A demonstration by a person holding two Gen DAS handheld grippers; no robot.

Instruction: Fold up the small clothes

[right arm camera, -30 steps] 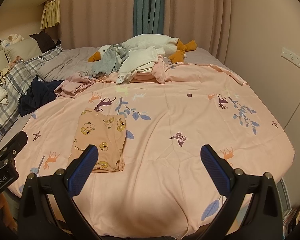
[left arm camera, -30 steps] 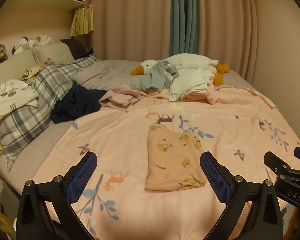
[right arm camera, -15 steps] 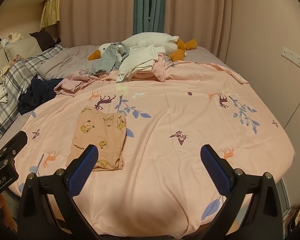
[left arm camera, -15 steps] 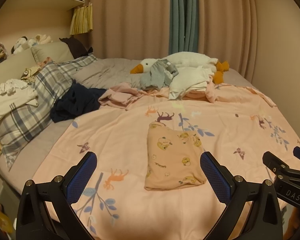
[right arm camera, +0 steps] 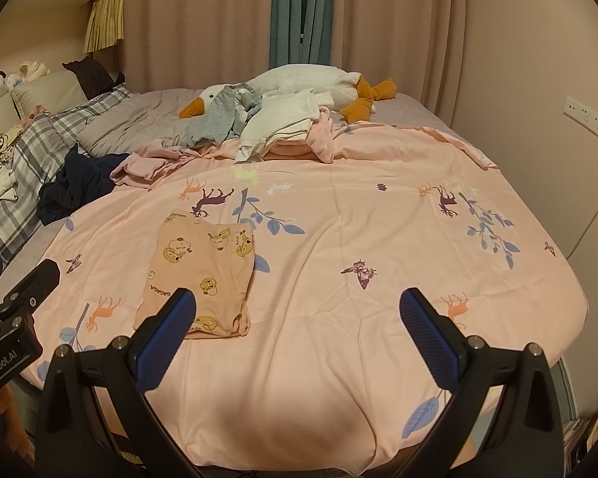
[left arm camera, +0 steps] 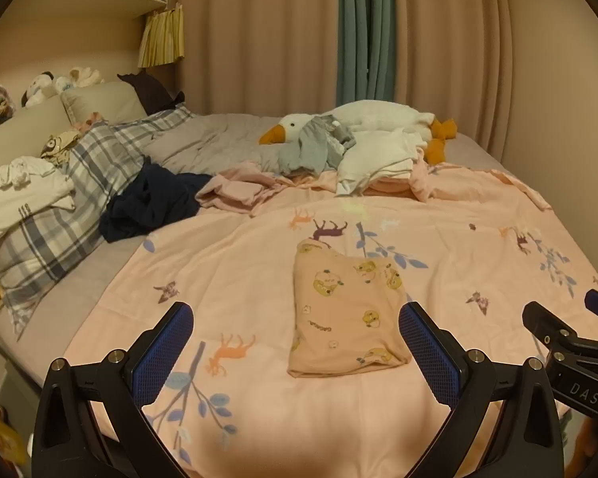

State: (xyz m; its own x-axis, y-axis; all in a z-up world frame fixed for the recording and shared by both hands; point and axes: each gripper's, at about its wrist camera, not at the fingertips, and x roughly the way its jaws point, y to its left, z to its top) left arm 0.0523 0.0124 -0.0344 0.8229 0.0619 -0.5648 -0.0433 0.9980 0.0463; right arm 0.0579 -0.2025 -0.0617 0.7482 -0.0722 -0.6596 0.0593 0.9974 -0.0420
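A small peach garment (left arm camera: 345,310) printed with yellow cartoon animals lies folded into a flat rectangle on the pink bedspread (left arm camera: 259,255). In the right wrist view the same garment (right arm camera: 203,271) sits left of centre. My left gripper (left arm camera: 295,342) hovers open just short of the garment's near edge, nothing between its blue pads. My right gripper (right arm camera: 297,328) is open too, to the garment's right over bare bedspread (right arm camera: 378,263); its left pad overlaps the garment's near corner in view. Each gripper shows at the edge of the other's view.
Unfolded clothes are heaped at the far side: white and pink pieces (left arm camera: 378,159), a grey one (left arm camera: 315,147) over a plush goose (left arm camera: 362,119), a dark navy heap (left arm camera: 151,203). A plaid pillow (left arm camera: 59,215) with white clothes lies left. A wall (right arm camera: 558,79) stands right.
Both views have crept slightly closer and lower toward the bed; the folded garment has not moved. Both grippers stay open.
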